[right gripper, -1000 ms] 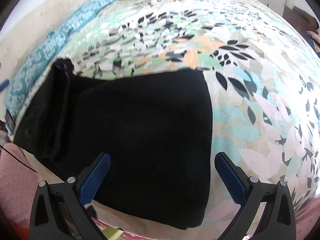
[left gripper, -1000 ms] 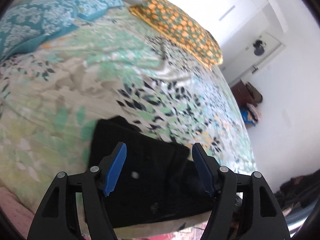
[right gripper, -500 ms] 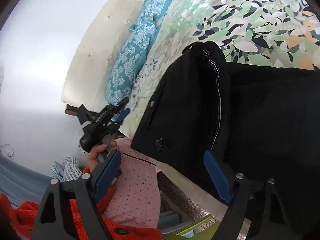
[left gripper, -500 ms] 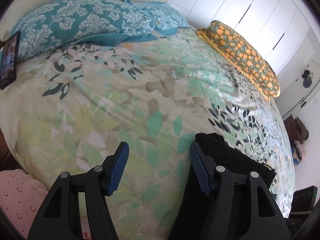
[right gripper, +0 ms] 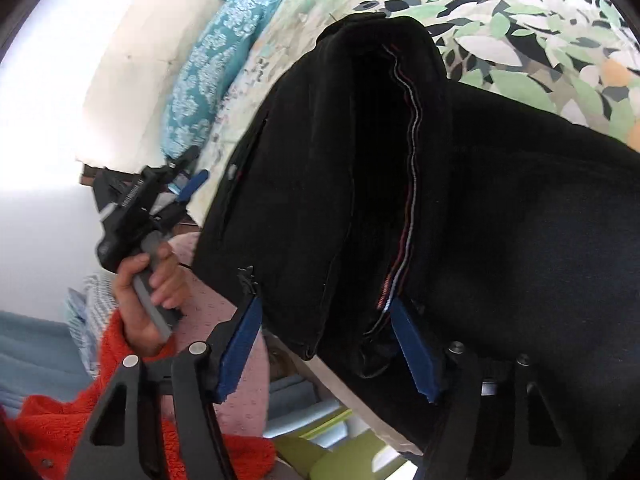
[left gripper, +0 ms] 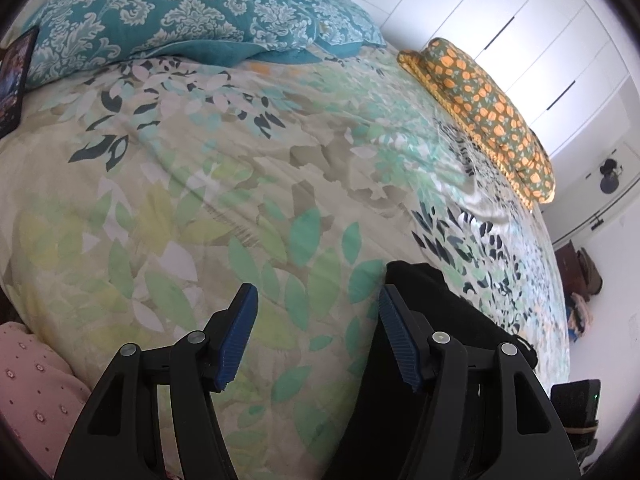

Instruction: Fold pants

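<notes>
Folded black pants (right gripper: 460, 208) lie at the near edge of the bed; the waistband with a striped inner seam (right gripper: 412, 152) faces the right wrist view. My right gripper (right gripper: 324, 344) is open, its blue pads on either side of the waist's near end, not closed on it. In the left wrist view the pants (left gripper: 432, 320) show at the lower right, behind the right finger. My left gripper (left gripper: 316, 336) is open and empty over bare bedspread, left of the pants. It also shows in the right wrist view (right gripper: 168, 196), held in a hand.
The bed has a leaf-print cover (left gripper: 240, 184). Teal patterned pillows (left gripper: 160, 12) lie at its head and an orange-patterned pillow (left gripper: 488, 112) at the far side. A dark tablet (left gripper: 12, 80) lies at the left. White wardrobes (left gripper: 520, 20) stand behind.
The left gripper swung left off the pants and now faces the pillows. The right gripper turned left and came close to the waistband end; its jaws have narrowed.
</notes>
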